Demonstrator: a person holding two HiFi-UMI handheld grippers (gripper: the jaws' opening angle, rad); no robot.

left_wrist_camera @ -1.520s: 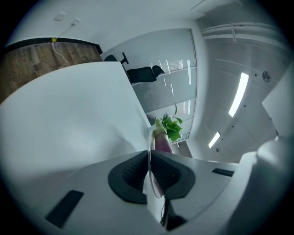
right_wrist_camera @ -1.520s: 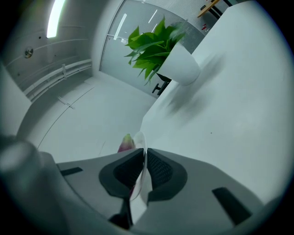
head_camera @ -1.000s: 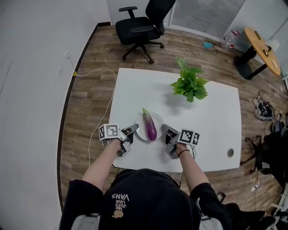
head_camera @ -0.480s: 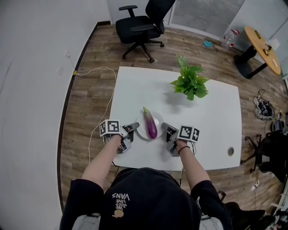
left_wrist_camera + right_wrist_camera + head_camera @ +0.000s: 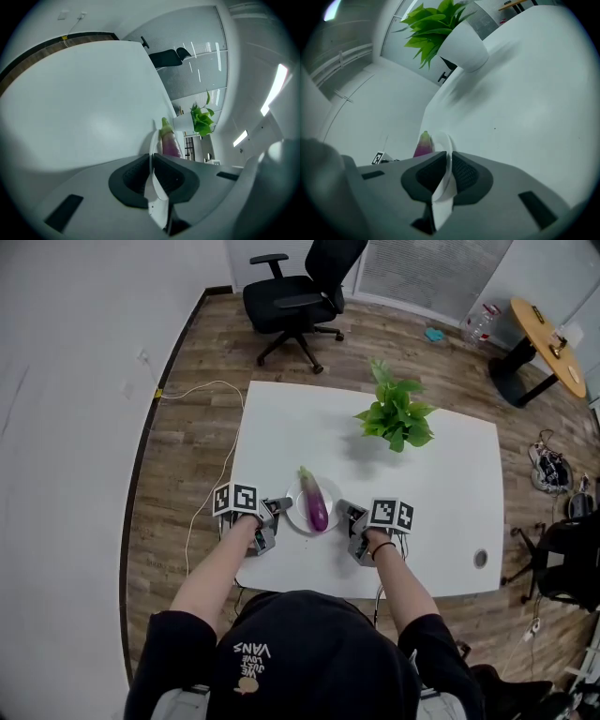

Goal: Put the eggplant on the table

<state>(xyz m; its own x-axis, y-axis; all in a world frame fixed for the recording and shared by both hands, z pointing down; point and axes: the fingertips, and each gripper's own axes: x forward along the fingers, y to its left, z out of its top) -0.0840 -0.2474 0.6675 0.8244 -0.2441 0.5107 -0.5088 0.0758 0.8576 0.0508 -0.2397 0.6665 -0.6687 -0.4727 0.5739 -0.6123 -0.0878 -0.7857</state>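
A purple eggplant [image 5: 314, 501] with a green stem lies on a small white plate [image 5: 296, 517] near the front edge of the white table [image 5: 441, 502]. My left gripper [image 5: 277, 508] is shut on the plate's left rim, and my right gripper [image 5: 344, 511] is shut on its right rim. In the left gripper view the thin plate rim [image 5: 153, 140] runs between the pads, with the eggplant [image 5: 169, 143] just beyond. The right gripper view shows the rim [image 5: 443, 140] clamped the same way, and the eggplant [image 5: 423, 145] peeks out behind it.
A potted green plant [image 5: 397, 415] stands at the back of the table, beyond the plate. A black office chair [image 5: 295, 298] is on the wood floor behind the table. A round wooden table [image 5: 548, 343] stands at the far right.
Both grippers have tipped a little, so their marker cubes sit slightly higher in the picture. The plate with the eggplant stays gripped between them at nearly the same spot.
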